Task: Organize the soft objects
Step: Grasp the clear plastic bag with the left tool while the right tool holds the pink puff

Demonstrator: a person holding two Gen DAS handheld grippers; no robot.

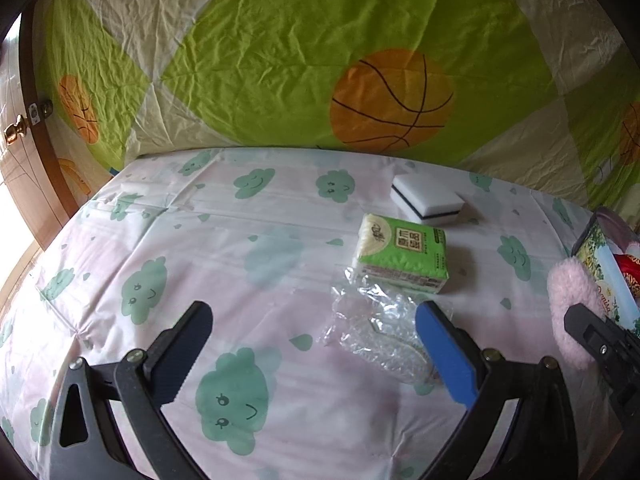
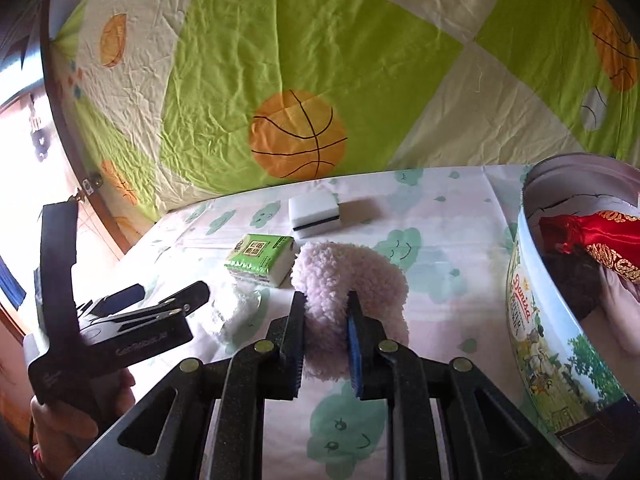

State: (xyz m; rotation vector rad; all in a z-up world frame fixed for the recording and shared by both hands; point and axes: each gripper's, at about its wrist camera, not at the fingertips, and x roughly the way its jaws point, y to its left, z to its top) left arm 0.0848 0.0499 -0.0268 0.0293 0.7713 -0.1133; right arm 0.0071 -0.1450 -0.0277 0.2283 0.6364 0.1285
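On a cloud-print tablecloth [image 1: 248,264], the right gripper [image 2: 324,320] is clamped on a fluffy pale-pink curved plush [image 2: 348,272], just left of a round printed biscuit tin [image 2: 532,320]. The left gripper [image 1: 316,324] hangs wide open, empty, farther left of the tin.

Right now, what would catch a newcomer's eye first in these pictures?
The right gripper squeezing a fluffy pink pad near the table's front. Beside it on the right stands a round cookie tin holding red cloth. Behind, a green tissue pack and a white sponge.
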